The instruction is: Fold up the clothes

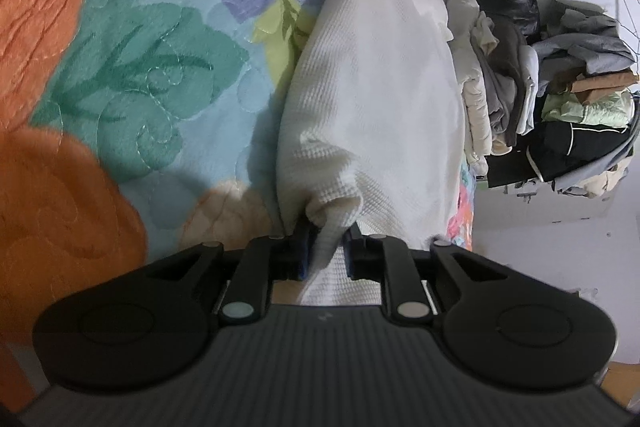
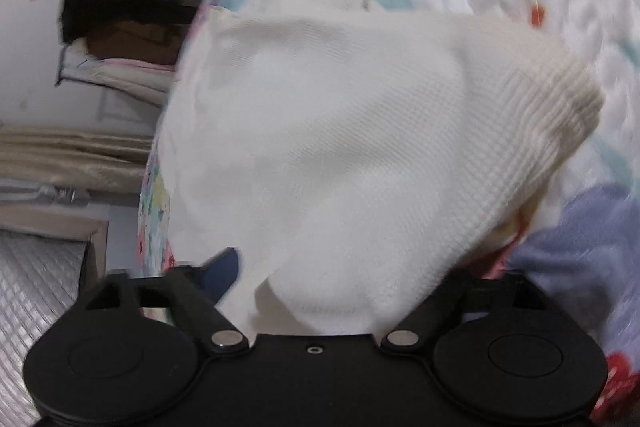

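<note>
Over the floral quilted bedspread (image 1: 120, 75), the white waffle-knit garment (image 1: 372, 99) is hanging soft and light. Left gripper (image 1: 326, 255) is pinching a bunched fold; right gripper (image 2: 320, 287) is standing wider, cloth draped between, grip unclear. Best gripping near ribbed hem (image 2: 560, 131).

My left gripper (image 1: 326, 251) points forward and down, jaws drawn close, pinching a bunch of white cloth (image 1: 372, 87); my right gripper (image 2: 320, 283) tilts down too, jaws wide, cloth draped between them.
</note>
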The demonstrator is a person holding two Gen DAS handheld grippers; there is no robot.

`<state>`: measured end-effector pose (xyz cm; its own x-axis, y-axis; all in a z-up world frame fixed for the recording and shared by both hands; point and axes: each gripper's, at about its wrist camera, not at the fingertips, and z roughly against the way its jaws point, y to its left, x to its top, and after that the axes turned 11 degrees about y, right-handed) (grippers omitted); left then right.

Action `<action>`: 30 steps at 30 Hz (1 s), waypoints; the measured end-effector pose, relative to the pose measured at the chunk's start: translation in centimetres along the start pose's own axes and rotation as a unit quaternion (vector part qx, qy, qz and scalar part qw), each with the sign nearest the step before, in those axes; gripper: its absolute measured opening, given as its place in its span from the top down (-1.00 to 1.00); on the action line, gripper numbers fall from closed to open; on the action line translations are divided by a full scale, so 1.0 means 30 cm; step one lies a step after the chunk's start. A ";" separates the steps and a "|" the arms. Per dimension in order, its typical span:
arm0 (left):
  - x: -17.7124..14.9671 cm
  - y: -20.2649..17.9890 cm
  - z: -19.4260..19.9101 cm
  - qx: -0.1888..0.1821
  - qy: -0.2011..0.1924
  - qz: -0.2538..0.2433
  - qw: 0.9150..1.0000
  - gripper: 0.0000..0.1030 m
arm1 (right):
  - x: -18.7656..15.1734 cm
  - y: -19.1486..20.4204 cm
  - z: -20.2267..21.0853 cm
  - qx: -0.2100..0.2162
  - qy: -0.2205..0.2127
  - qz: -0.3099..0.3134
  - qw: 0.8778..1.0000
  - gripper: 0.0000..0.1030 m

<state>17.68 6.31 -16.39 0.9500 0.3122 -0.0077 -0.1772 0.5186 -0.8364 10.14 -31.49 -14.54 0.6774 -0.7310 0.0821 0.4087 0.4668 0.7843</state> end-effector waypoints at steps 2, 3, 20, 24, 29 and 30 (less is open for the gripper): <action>0.020 -0.001 0.010 -0.013 0.009 -0.001 1.000 0.54 | -0.003 0.015 0.013 -0.024 -0.014 0.052 0.998 0.44; 0.030 -0.004 0.020 -0.018 0.005 -0.004 1.000 0.48 | 0.004 0.020 0.020 -0.018 -0.016 0.061 0.998 0.48; -0.059 -0.073 0.007 0.030 -0.080 -0.074 0.994 -0.93 | 0.057 0.214 0.147 0.045 -0.039 0.196 0.979 0.56; -0.035 -0.069 -0.028 -0.007 -0.064 -0.057 0.996 -0.52 | 0.054 0.204 0.129 0.058 -0.030 0.185 0.981 0.56; -0.050 -0.095 -0.076 -0.010 -0.054 -0.072 0.996 0.71 | 0.047 0.199 0.116 0.083 -0.021 0.175 0.981 0.56; -0.057 -0.112 -0.071 -0.007 -0.062 -0.085 0.994 0.71 | 0.044 0.200 0.118 0.084 -0.022 0.175 0.981 0.56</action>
<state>17.20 2.32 -14.72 0.9268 0.3167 0.2017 -0.0120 0.5619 -0.8271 11.31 -31.41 -7.56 0.7293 -0.5636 0.3880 0.0469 0.6068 0.7934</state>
